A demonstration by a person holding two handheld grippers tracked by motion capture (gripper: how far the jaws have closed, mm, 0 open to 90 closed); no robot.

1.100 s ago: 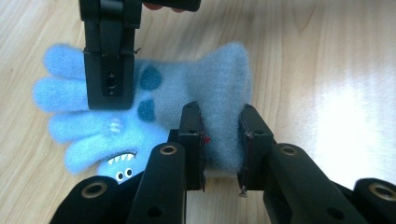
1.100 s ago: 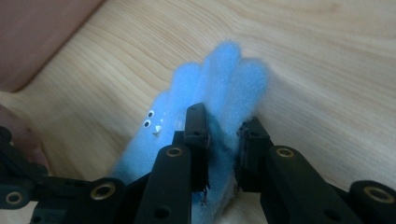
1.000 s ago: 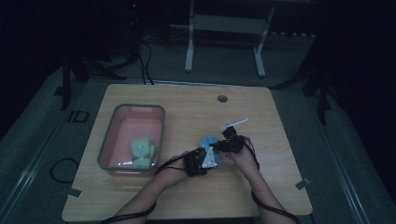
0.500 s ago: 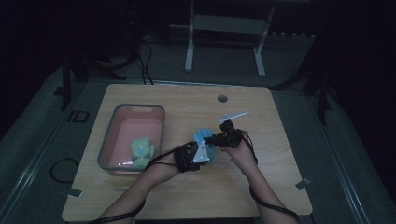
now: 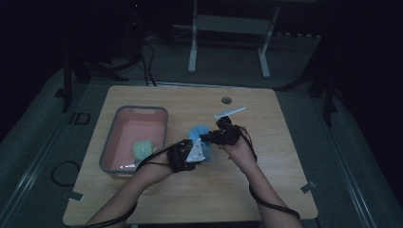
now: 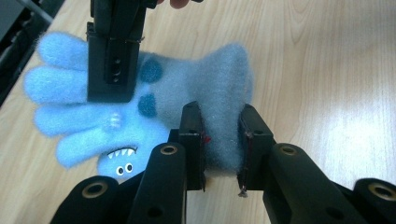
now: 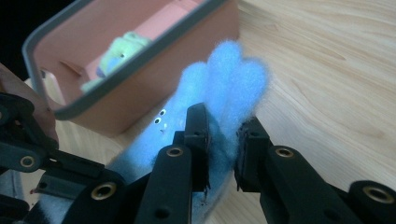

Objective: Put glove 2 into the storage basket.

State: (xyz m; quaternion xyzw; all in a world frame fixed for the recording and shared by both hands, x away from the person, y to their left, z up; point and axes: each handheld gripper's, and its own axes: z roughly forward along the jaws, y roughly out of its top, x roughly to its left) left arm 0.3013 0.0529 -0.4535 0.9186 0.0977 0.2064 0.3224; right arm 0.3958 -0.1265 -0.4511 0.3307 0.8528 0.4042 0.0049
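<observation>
Fuzzy blue glove [image 6: 154, 100], spotted dark and with a small toothy face, hangs between the two grippers above the wooden table [image 5: 285, 142], just right of the pink bin [image 5: 110, 147]. Left gripper [image 6: 222, 140] is clamped on its cuff end. Right gripper [image 7: 224, 140] is clamped on the fingers of the glove. Inside the bin lies a pale green plush toy [image 7: 116, 49].

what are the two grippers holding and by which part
Both hold the fuzzy blue glove: left gripper pinches its cuff end, right gripper pinches near the fingers.
</observation>
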